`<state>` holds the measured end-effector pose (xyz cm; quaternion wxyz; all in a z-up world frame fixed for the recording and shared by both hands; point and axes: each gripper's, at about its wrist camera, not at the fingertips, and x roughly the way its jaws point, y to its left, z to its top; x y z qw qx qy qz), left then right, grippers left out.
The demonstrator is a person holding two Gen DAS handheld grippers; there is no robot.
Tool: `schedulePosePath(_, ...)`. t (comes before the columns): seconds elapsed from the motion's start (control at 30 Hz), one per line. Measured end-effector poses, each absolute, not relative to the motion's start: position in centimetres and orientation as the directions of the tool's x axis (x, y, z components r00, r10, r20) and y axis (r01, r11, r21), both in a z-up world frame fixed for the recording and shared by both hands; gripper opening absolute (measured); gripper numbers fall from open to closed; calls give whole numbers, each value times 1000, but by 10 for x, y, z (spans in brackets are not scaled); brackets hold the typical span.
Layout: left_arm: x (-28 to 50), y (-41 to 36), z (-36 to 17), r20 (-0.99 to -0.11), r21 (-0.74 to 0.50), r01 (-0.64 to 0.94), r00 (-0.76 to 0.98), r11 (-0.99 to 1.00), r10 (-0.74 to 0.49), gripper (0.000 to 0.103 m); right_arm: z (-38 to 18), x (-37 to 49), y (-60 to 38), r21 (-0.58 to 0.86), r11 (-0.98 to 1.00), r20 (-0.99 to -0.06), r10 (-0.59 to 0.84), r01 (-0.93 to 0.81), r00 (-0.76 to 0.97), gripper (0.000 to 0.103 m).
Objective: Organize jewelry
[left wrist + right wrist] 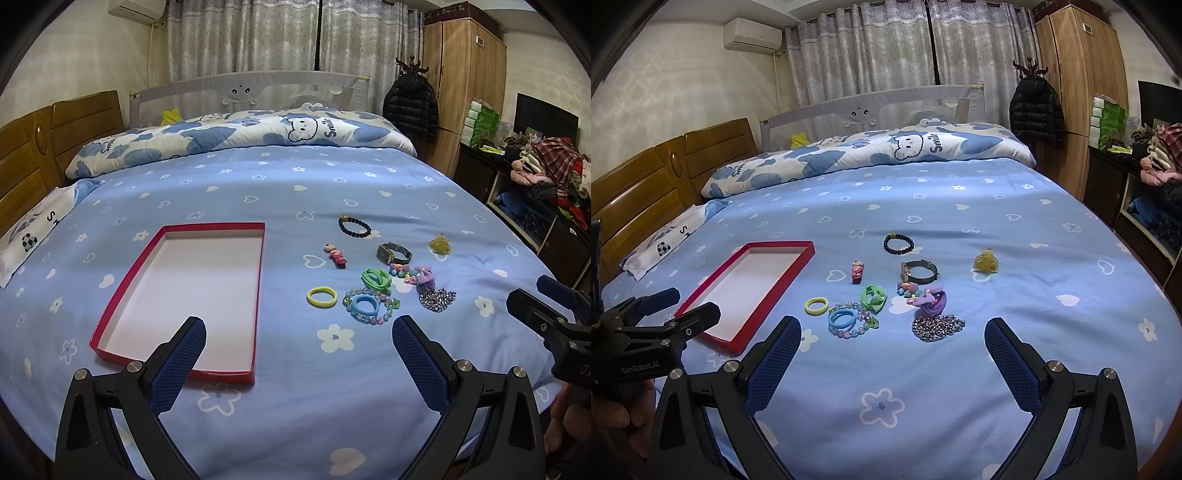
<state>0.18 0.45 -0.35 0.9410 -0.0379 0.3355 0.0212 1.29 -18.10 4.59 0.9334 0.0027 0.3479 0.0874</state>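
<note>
While both grippers hang spread and empty over the bed, nothing has gone into the red tray (pixel 248 377) yet.

Left gripper (pixel 299 341) sits above the tray's near end, right gripper (pixel 893 341) just short of the jewelry cluster lying right of the tray on the blue sheet (pixel 1015 229). Trouble looks likeliest in that tangle: the blue hair tie (pixel 842 319) lies inside the beaded bracelet (pixel 864 314), and the silver chain (pixel 936 328) touches the purple hair tie (pixel 932 301), so one pinch may drag two, or bunch soft fabric. Black bead bracelet (pixel 898 243) and yellow clip (pixel 985 263) stand well apart, with open sheet all round.
</note>
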Motion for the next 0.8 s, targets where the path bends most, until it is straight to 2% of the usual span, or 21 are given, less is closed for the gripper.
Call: schedulePosePath(0.8, 4, 5, -7, -640, -55, -71, 768, 996, 19, 102, 46, 14, -170, 73, 983, -649, 175, -168, 740, 101)
